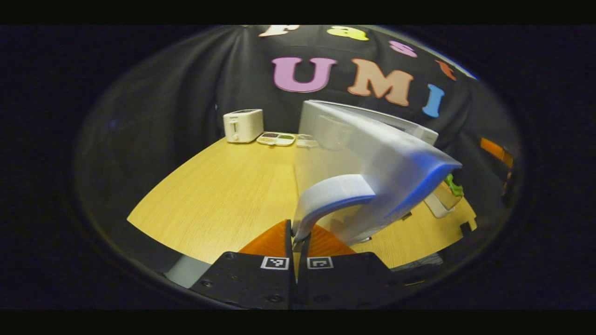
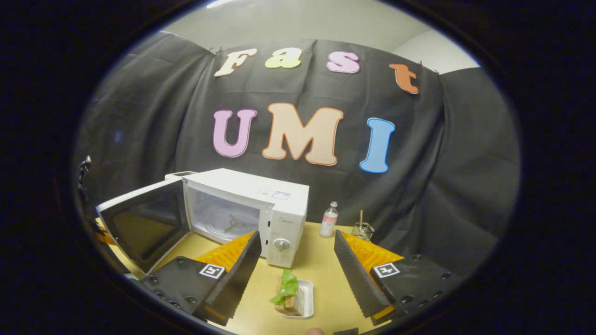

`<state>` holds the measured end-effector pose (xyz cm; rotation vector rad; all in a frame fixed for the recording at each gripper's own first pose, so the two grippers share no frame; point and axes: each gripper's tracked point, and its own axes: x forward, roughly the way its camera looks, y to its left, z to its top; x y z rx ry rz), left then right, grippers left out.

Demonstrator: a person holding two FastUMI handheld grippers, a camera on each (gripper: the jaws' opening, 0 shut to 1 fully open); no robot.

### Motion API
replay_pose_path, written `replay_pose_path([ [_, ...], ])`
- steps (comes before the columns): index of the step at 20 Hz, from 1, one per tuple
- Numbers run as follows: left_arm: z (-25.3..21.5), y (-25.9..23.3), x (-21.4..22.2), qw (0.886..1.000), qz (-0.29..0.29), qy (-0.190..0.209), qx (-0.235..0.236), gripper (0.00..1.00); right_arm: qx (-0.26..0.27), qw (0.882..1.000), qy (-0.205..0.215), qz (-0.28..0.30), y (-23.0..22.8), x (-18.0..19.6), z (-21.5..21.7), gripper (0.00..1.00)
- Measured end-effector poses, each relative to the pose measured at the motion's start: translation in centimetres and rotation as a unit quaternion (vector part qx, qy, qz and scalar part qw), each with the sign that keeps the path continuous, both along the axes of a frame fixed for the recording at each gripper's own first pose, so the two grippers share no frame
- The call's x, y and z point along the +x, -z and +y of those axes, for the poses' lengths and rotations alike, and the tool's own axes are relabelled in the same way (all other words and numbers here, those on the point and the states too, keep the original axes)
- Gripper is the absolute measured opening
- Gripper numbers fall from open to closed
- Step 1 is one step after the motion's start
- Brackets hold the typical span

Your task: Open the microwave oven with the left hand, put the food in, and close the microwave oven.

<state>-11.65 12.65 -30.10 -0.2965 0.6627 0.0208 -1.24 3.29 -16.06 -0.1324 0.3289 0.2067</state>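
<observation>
Microwave door (image 2: 139,223) stands swung wide at left of the right gripper view, its handle (image 1: 333,195) pinched by the left gripper (image 1: 297,239). The right gripper (image 2: 295,265), fingers spread, hovers over the sandwich (image 2: 287,291) in its small tray (image 2: 307,298), bottom center; soft, light, likely best lifted by the stiffer tray rim.

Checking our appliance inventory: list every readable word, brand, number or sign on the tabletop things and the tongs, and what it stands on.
None reads clearly.
microwave: brand mark above the knob, too small.
sticker on the microwave's top: blurred.
bottle: label too small.
left tongs, shut on the door handle, and right tongs: square coded markers, no words.
</observation>
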Motion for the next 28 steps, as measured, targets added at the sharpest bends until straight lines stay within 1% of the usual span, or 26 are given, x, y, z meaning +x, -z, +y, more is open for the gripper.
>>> replay_pose_path([
  [3,1.2,0.2,0.4,1.0,-0.011,0.025,0.01,0.01,0.005,1.0,0.008,0.016,2.0,0.0,0.8,0.98],
  [4,1.6,0.1,0.4,0.999,-0.017,0.027,0.011,0.0,0.001,1.0,0.014,0.022,2.9,0.0,0.7,0.97],
  [6,2.1,0.0,0.4,0.999,-0.025,0.028,0.01,0.0,-0.021,0.999,0.022,0.036,5.5,0.0,0.0,0.97],
  [8,1.9,0.1,0.3,0.999,-0.023,0.032,0.012,0.0,-0.043,0.996,0.022,0.071,9.3,-0.1,-0.9,0.99],
  [10,2.0,0.0,0.4,0.999,-0.024,0.037,0.015,0.0,-0.052,0.991,0.027,0.123,13.1,-0.4,-1.8,0.99],
  [12,2.0,0.0,0.3,0.999,-0.027,0.039,0.016,0.01,-0.047,0.984,0.041,0.17,16.0,-1.0,-2.7,0.99],
  [14,1.8,0.1,0.3,0.999,-0.027,0.042,0.02,0.0,-0.036,0.976,0.053,0.208,18.6,-1.4,-2.9,0.99],
  [15,1.9,0.0,0.2,0.999,-0.027,0.042,0.019,0.01,-0.033,0.973,0.056,0.22,19.4,-1.7,-2.9,0.98],
  [16,1.9,0.0,0.3,0.999,-0.026,0.042,0.019,0.0,-0.035,0.971,0.057,0.229,19.9,-2.1,-2.8,0.98],
  [18,1.9,0.0,0.2,0.999,-0.026,0.043,0.02,0.0,-0.047,0.966,0.057,0.25,21.5,-3.1,-2.8,0.98],
  [19,1.9,0.0,0.2,0.999,-0.026,0.044,0.02,0.0,-0.049,0.963,0.057,0.258,22.0,-3.5,-2.9,0.92],
  [20,1.8,0.1,0.3,0.998,-0.025,0.045,0.02,0.0,-0.048,0.962,0.06,0.262,22.3,-3.7,-2.8,0.89],
  [21,1.9,0.1,0.2,0.998,-0.025,0.047,0.021,0.0,-0.048,0.961,0.065,0.266,22.7,-3.8,-2.8,0.84],
  [22,1.9,0.1,0.1,0.998,-0.024,0.048,0.021,0.0,-0.057,0.96,0.076,0.262,22.5,-3.8,-3.4,0.71],
  [23,1.9,0.1,0.2,0.998,-0.024,0.048,0.022,0.0,-0.061,0.96,0.083,0.262,22.3,-3.6,-3.6,0.45],
  [24,1.9,0.0,0.2,0.998,-0.025,0.048,0.021,0.0,-0.057,0.959,0.083,0.264,22.6,-3.5,-3.7,0.43],
  [25,1.9,0.0,0.3,0.998,-0.025,0.048,0.021,0.0,-0.052,0.959,0.082,0.266,22.5,-3.5,-3.6,0.34],
  [26,1.9,0.0,0.3,0.998,-0.025,0.047,0.021,0.0,-0.054,0.959,0.081,0.266,22.5,-3.6,-3.6,0.34],
  [27,1.8,0.1,0.2,0.998,-0.025,0.047,0.021,0.0,-0.053,0.959,0.077,0.267,22.3,-3.6,-3.7,0.31],
  [28,1.7,0.0,0.2,0.998,-0.025,0.049,0.023,0.0,-0.058,0.959,0.078,0.266,22.0,-3.6,-3.9,0.36],
])
